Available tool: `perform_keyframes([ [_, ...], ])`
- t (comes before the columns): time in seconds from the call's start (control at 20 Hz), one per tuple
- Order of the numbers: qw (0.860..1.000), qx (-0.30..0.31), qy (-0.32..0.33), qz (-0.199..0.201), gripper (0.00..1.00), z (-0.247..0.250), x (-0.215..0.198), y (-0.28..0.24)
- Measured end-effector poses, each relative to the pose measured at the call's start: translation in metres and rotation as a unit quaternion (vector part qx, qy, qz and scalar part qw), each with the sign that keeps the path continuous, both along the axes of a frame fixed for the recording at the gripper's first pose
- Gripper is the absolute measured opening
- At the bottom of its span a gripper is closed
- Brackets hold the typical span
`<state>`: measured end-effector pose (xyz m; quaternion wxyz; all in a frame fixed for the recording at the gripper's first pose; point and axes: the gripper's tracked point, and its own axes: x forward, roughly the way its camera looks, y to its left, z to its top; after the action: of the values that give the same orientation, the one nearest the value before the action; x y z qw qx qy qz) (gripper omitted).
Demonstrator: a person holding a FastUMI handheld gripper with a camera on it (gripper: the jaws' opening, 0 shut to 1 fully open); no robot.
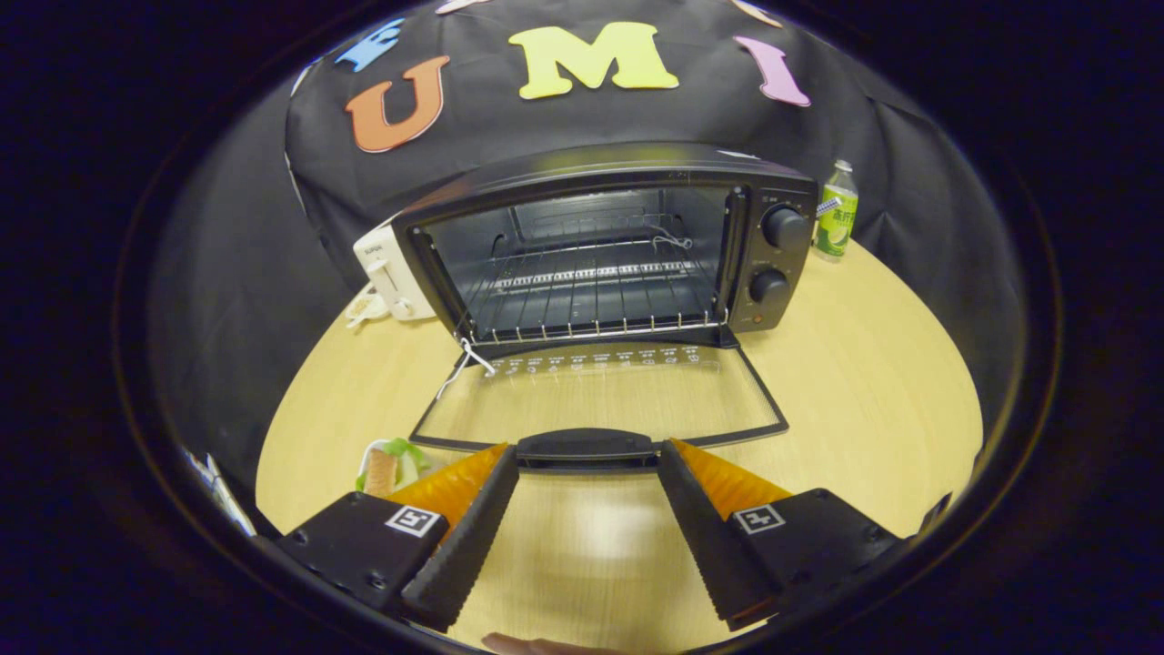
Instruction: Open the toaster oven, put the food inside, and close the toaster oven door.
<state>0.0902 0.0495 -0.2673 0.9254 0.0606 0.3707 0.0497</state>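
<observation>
The black metal toaster oven (607, 246) sits on the far part of a round, light wood-grain table (873, 400), its long axis running left to right and its open front facing the near side. Its glass door (600, 396) with a black frame is dropped fully down, lying almost flat on the tabletop and reaching toward the gripper; the black door handle (587, 448) marks its near edge. Inside, a wire rack (591, 296) spans the cavity, and two round black knobs (784, 227) stand one above the other on the oven's right panel.

The gripper (587, 459) is spread wide — its fingers hold nothing, and their tips sit at either end of the door handle (whether they touch it I cannot tell).

The food (391, 468), a small helping with green leaves and something brownish on a white dish, lies on the table near the left finger, partly hidden behind it and left of the door's near corner.

Far left of the oven stands a white plastic appliance (391, 273), close against its side. To the far right, a green-labelled clear bottle (837, 214) stands upright near the table's edge. Black cloth (227, 273) hangs behind — the booth's wall.
</observation>
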Motion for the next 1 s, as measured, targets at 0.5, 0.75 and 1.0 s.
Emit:
perform_keyframes([
  [0.5, 0.991, 0.106, 0.059, 0.048, 1.00, 0.023, -0.037, 0.040],
  [0.75, 0.970, 0.179, 0.126, 0.104, 0.96, 0.020, -0.056, 0.068],
  [1.0, 0.945, 0.219, 0.185, 0.155, 0.84, 0.013, -0.070, 0.090],
])
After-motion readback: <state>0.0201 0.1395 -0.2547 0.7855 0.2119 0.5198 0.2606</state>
